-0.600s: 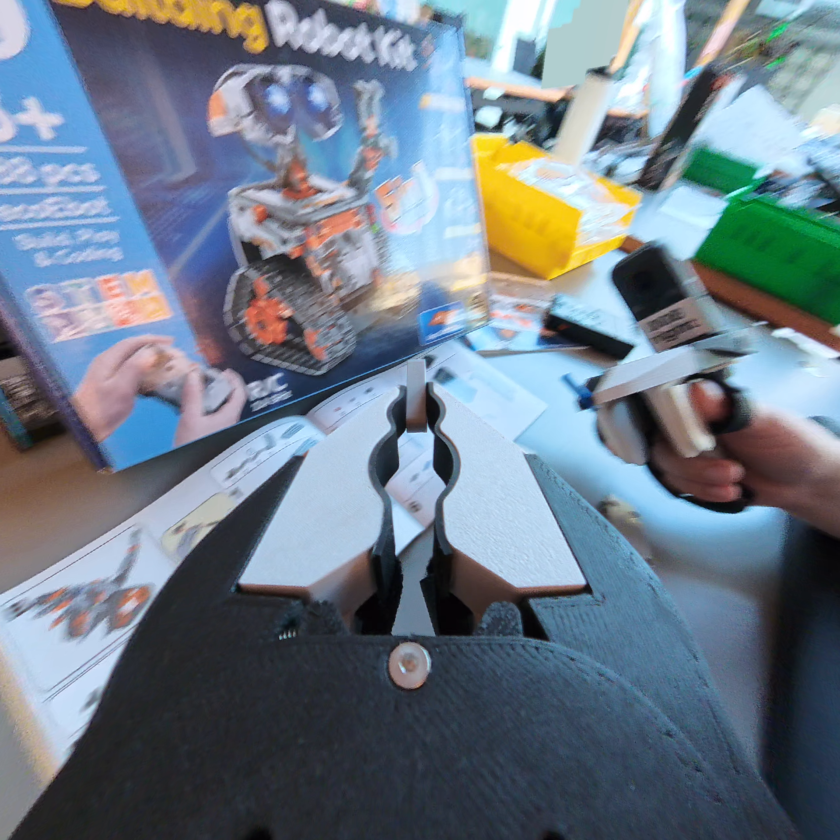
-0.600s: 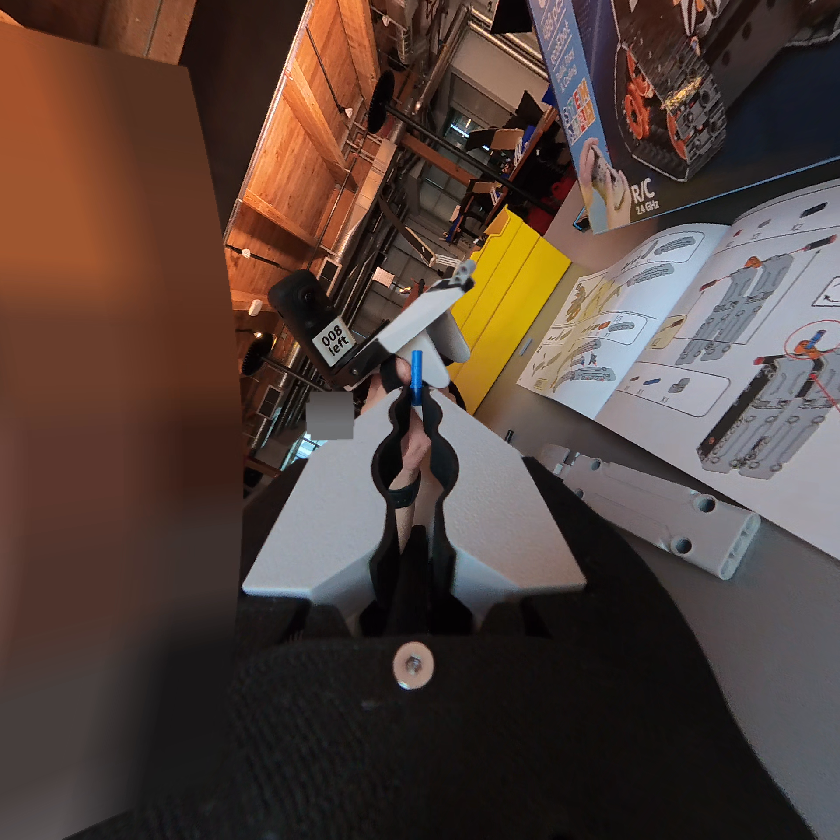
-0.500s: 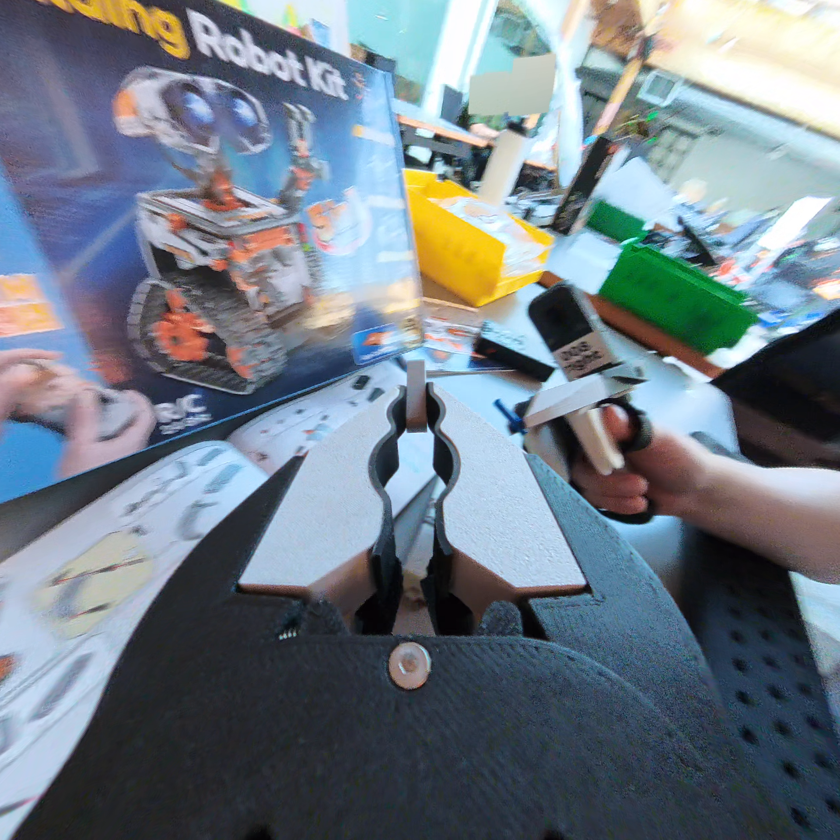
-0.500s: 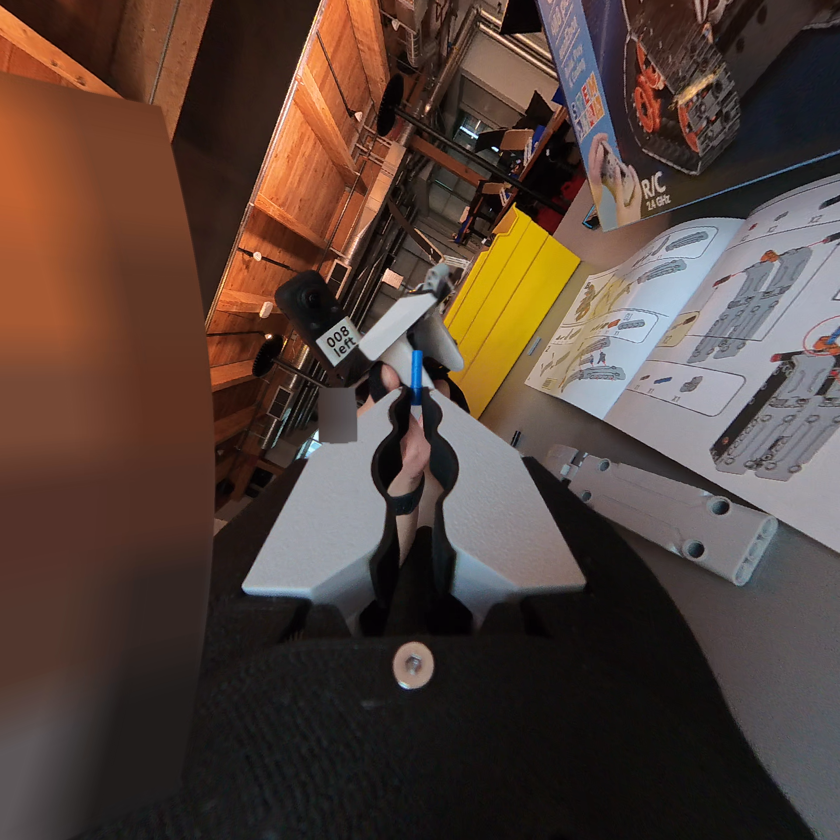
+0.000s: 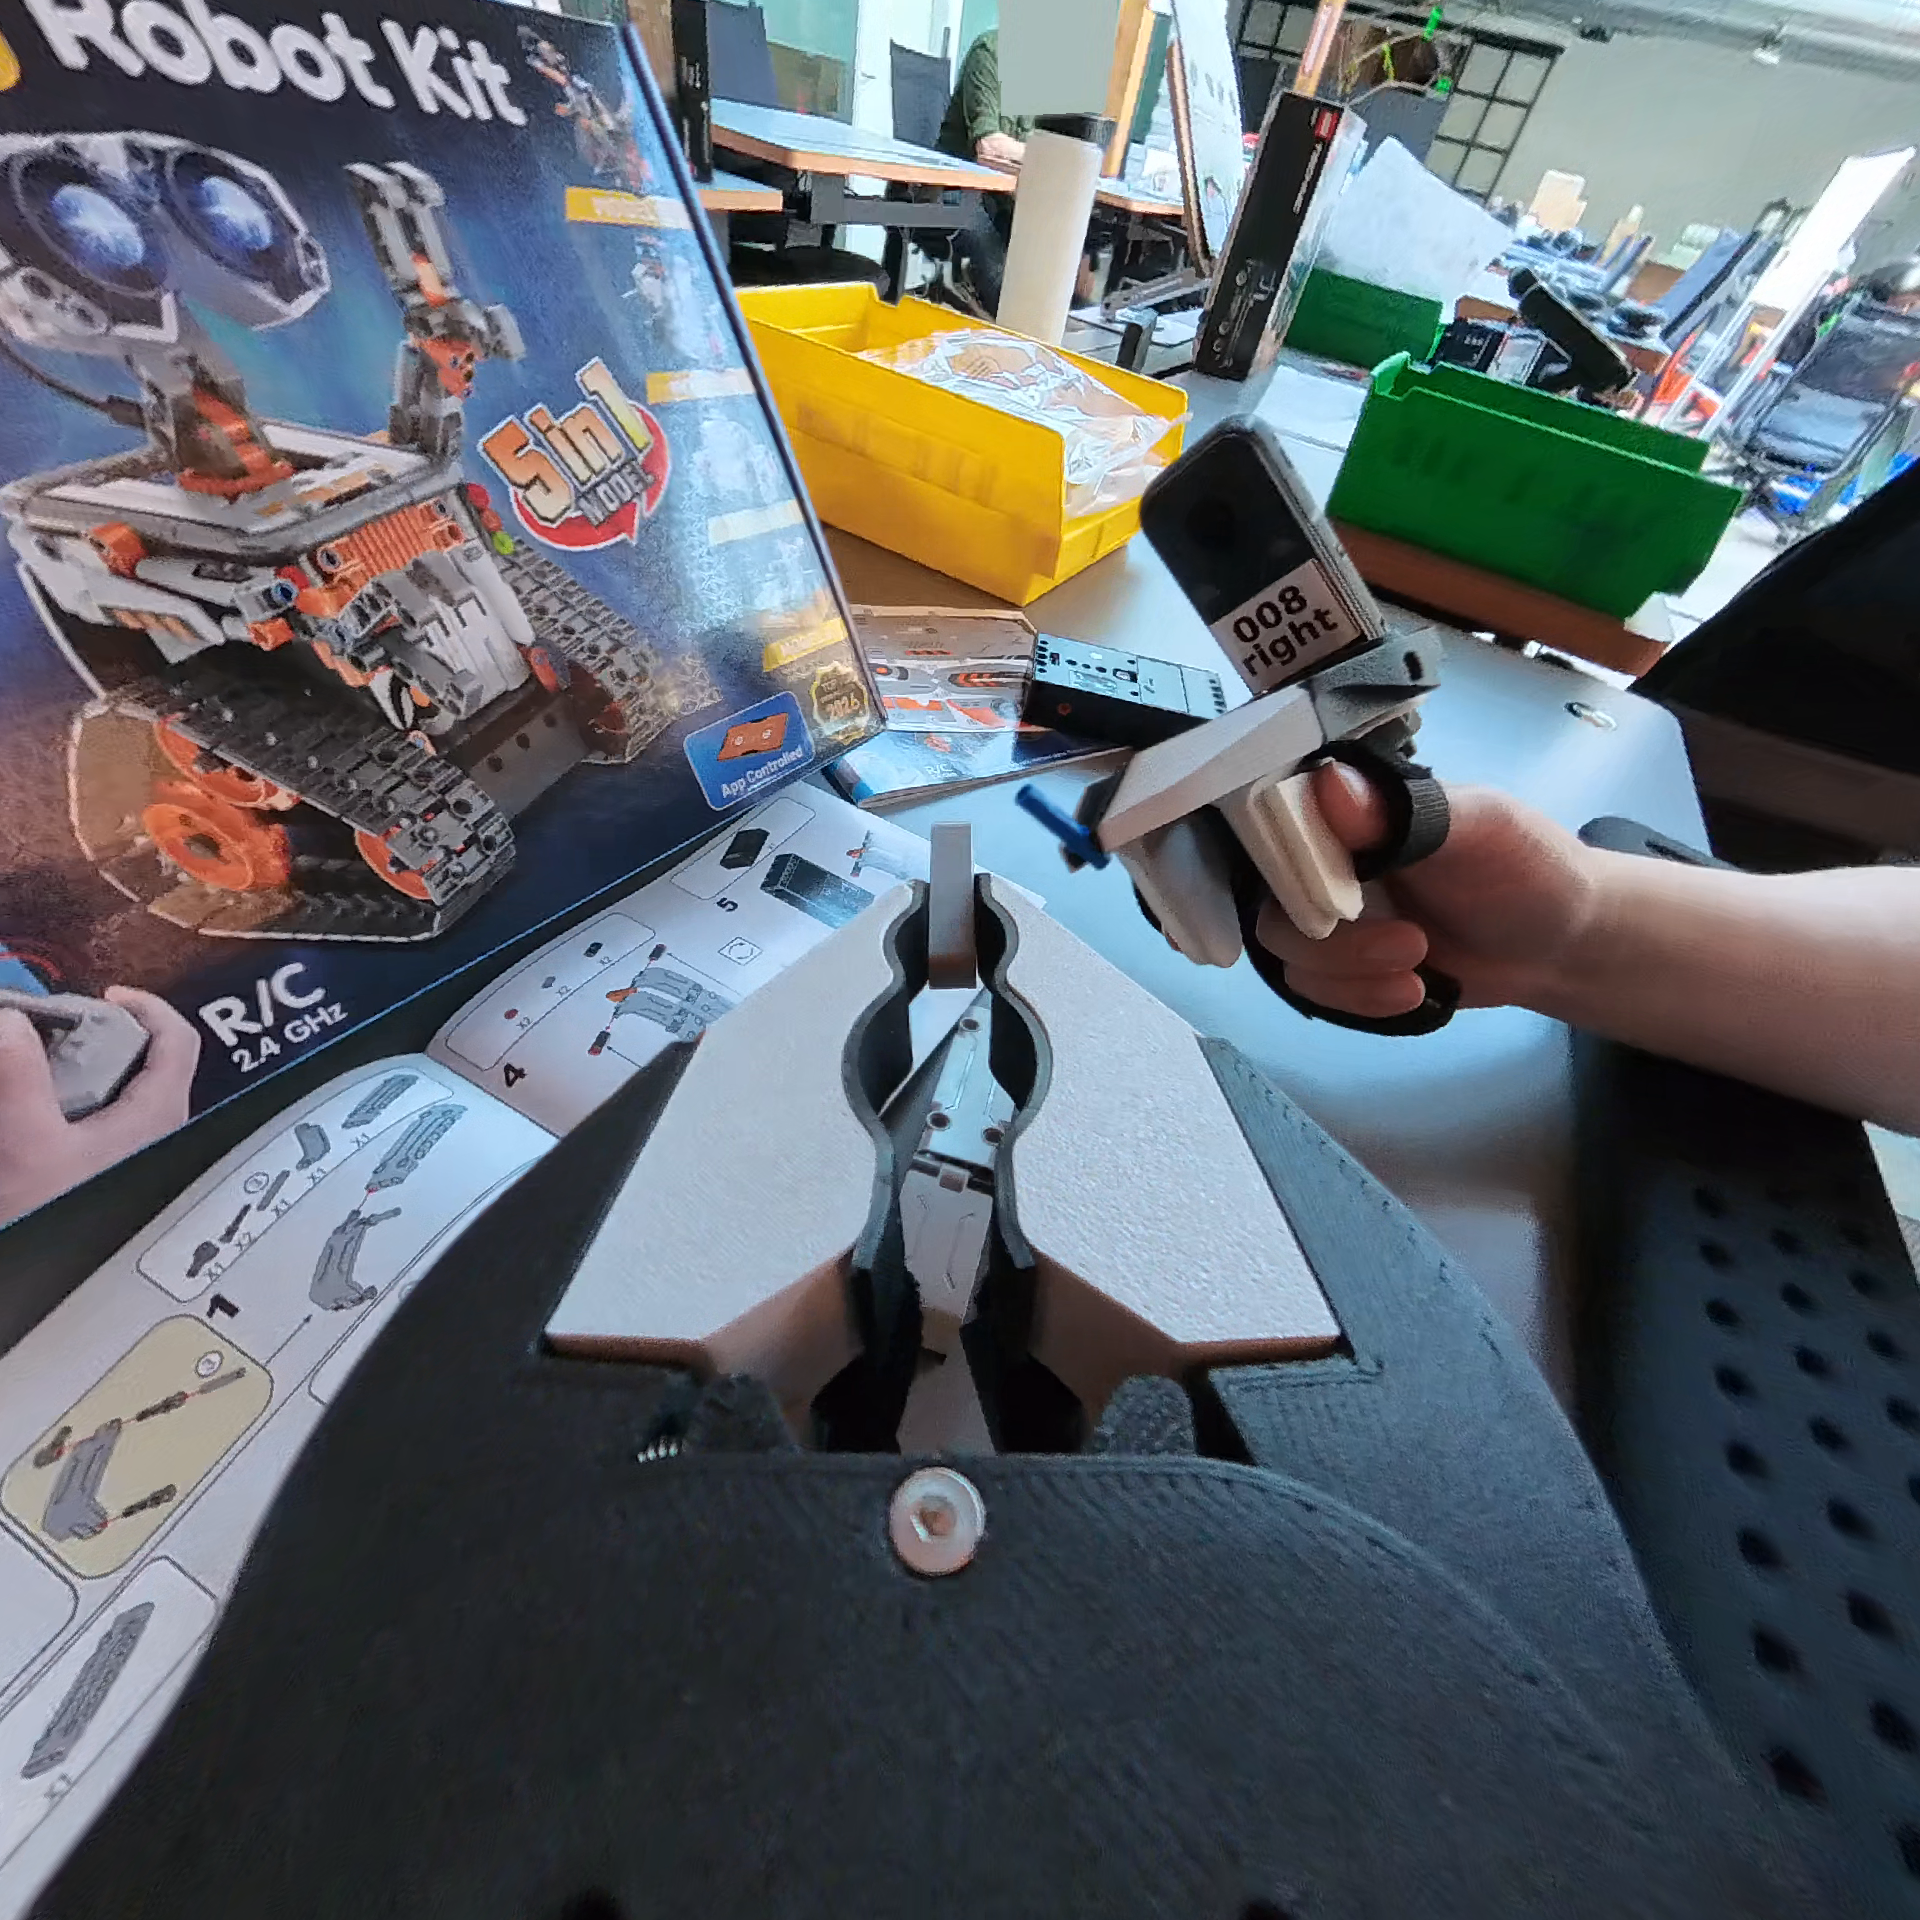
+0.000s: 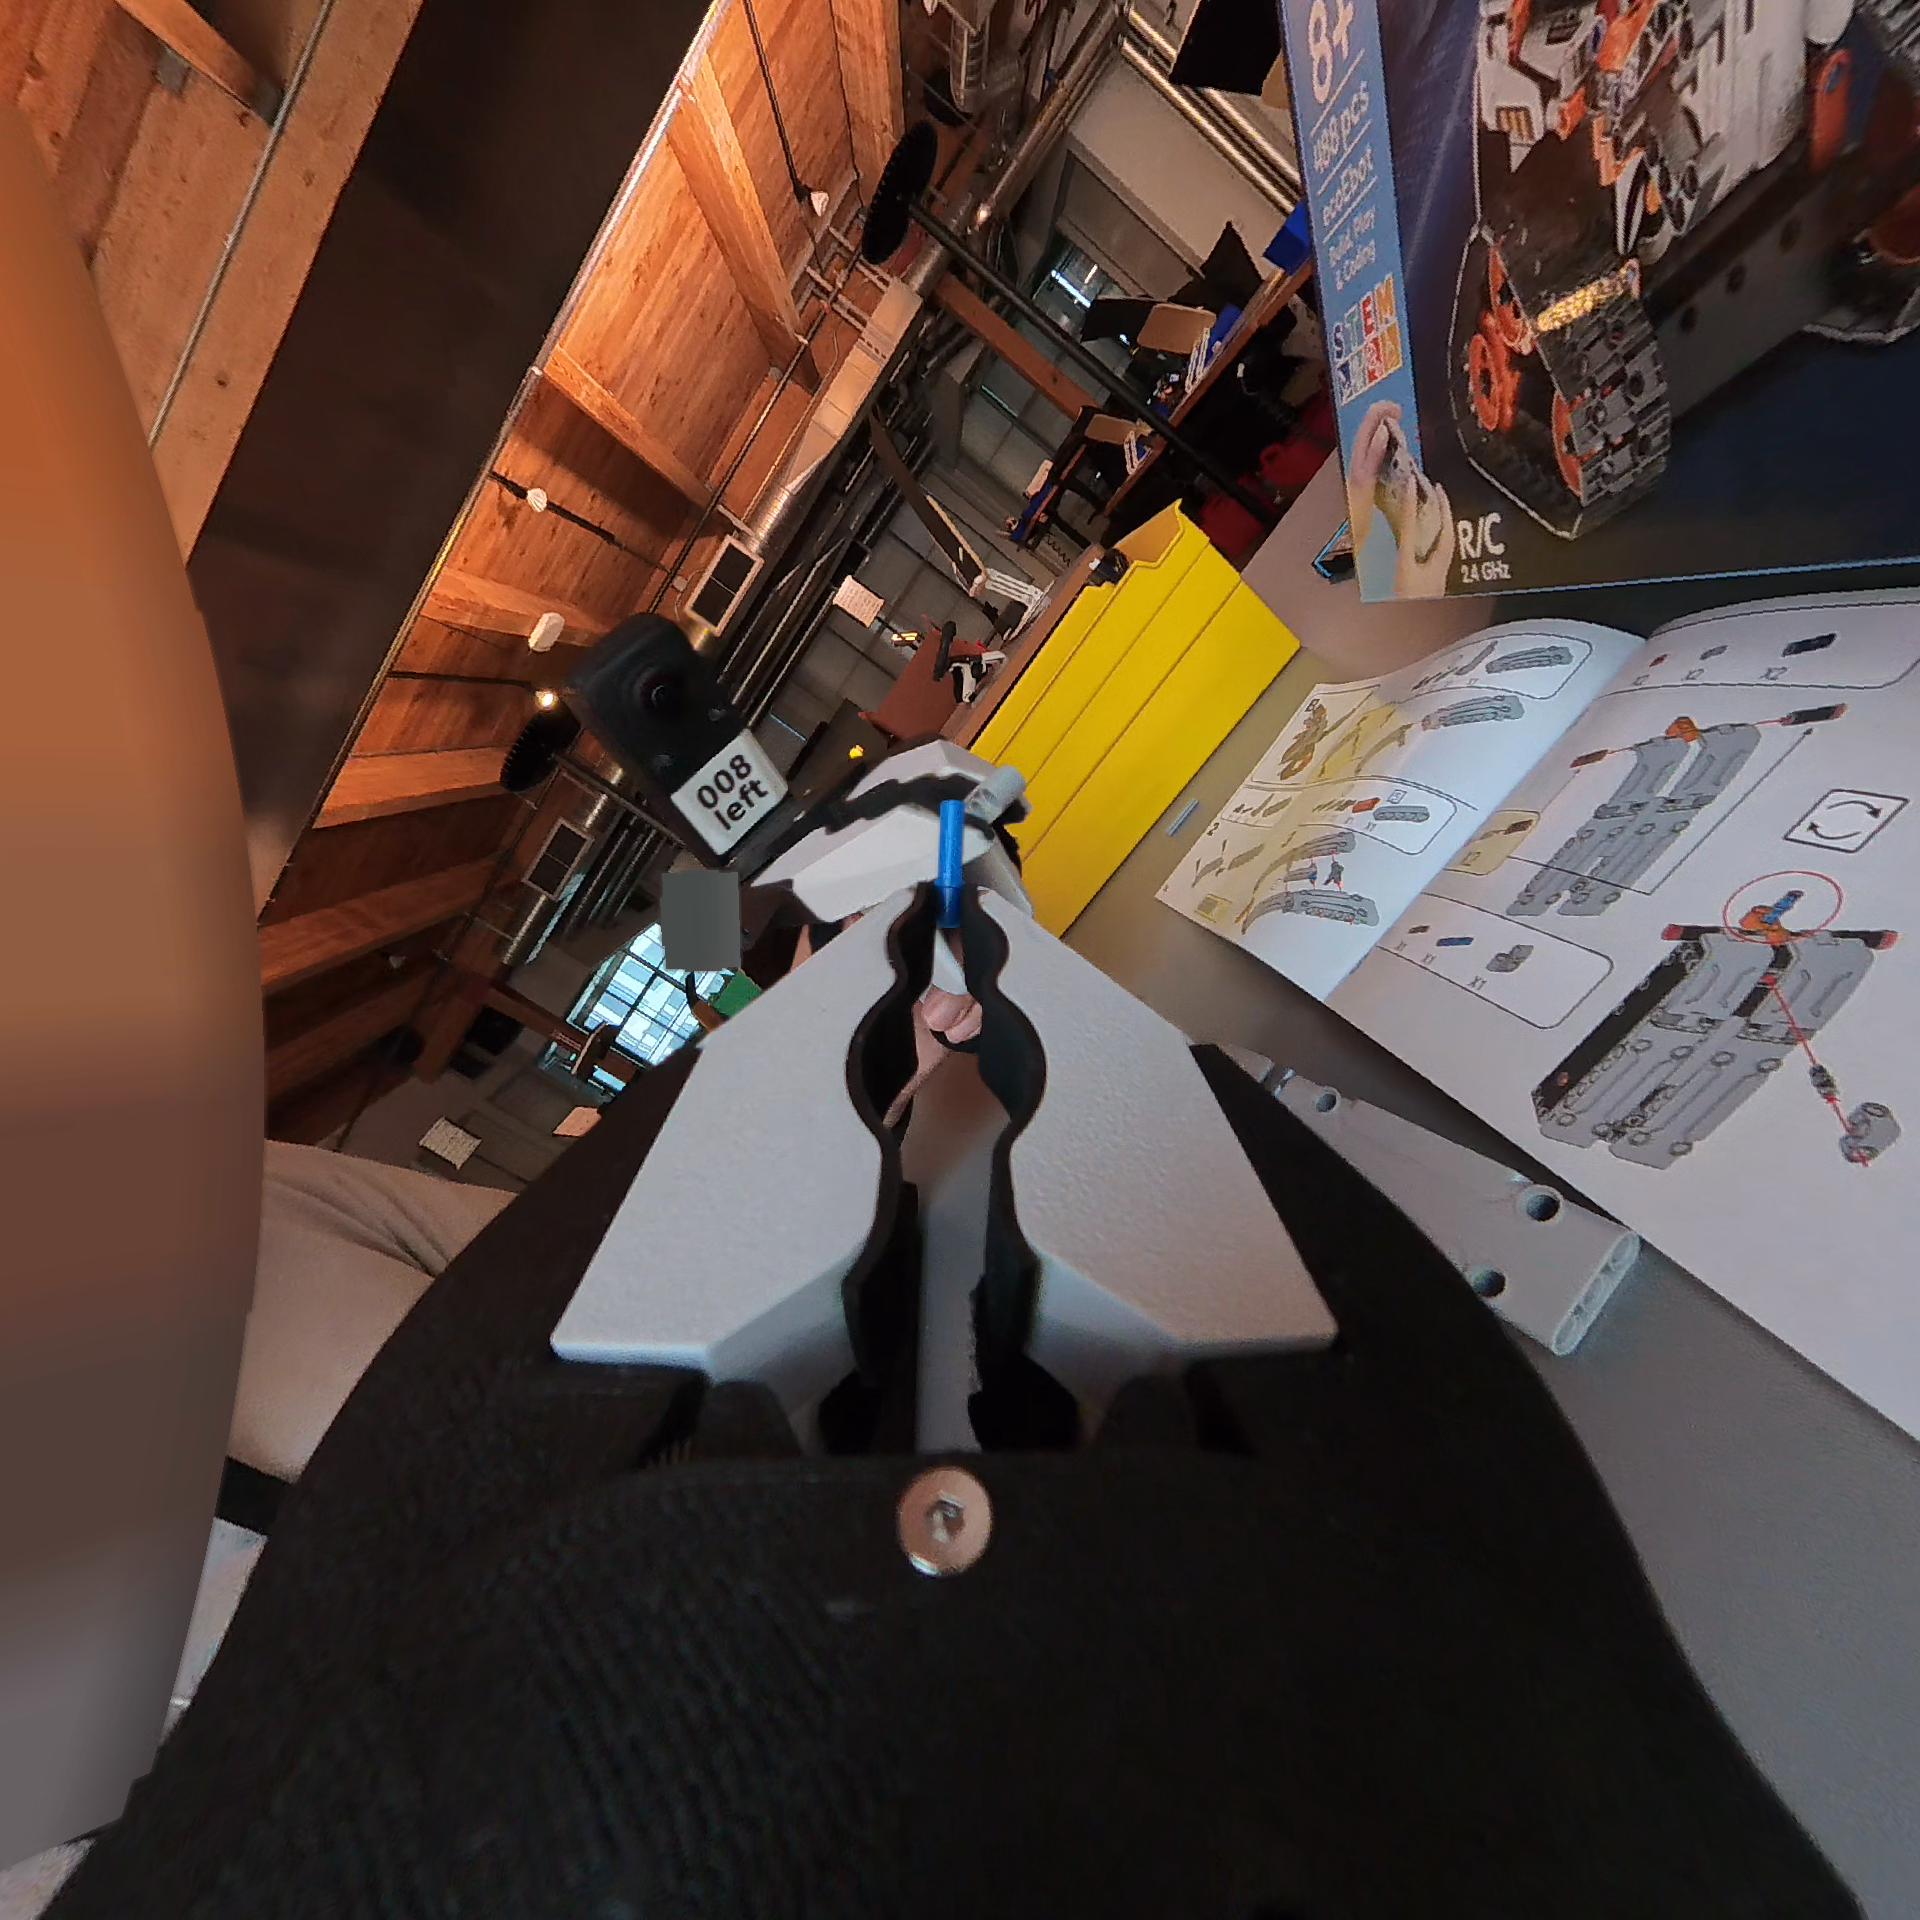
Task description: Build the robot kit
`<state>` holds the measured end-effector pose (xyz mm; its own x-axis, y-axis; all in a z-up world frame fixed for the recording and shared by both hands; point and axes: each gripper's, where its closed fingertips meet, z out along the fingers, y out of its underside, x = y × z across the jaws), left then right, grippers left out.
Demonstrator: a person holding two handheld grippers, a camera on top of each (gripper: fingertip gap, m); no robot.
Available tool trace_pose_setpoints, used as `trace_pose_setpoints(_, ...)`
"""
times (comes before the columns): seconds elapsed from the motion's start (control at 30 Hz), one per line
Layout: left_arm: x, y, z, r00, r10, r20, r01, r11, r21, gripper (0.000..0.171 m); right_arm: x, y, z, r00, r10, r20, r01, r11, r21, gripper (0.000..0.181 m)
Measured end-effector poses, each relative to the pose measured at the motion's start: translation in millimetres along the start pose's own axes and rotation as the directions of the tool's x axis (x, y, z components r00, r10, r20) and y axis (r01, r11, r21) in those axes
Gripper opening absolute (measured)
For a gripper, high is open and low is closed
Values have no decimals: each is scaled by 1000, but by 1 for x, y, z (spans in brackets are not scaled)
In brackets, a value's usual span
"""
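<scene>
My left gripper (image 5: 951, 896) is shut on a small grey brick piece (image 5: 951, 883) that sticks up from its tips, held above an open instruction booklet (image 5: 312, 1195). My right gripper (image 6: 948, 906) is shut on a short blue pin (image 6: 948, 854). The right wrist view looks sideways, and the left gripper's tip with the grey piece (image 6: 1000, 787) sits just beyond the pin. In the left wrist view the right gripper (image 5: 1091, 836), held by a hand, points its blue pin (image 5: 1047, 818) toward my left tips, a short gap apart.
A blue robot kit box (image 5: 364, 468) stands at the left behind the booklet. A yellow bin (image 5: 935, 457), a green bin (image 5: 1507, 488) and a black block (image 5: 1127, 681) lie farther back. A long white beam (image 6: 1455, 1216) lies on the grey table beside the booklet (image 6: 1662, 883). The grippers are tip to tip, or close to it.
The two grippers have come closer together, so the grey piece and the blue pin now nearly meet. Both stay shut on their parts. The left view has swung right.
</scene>
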<state>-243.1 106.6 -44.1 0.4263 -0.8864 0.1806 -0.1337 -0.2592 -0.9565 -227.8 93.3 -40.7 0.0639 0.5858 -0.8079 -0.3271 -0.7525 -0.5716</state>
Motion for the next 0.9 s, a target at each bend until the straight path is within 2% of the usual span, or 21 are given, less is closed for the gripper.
trace_pose_setpoints(0.9,11,8,6,992,120,-27,-121,991,-53,6,4,13,0,992,123,22,-121,989,-88,3)
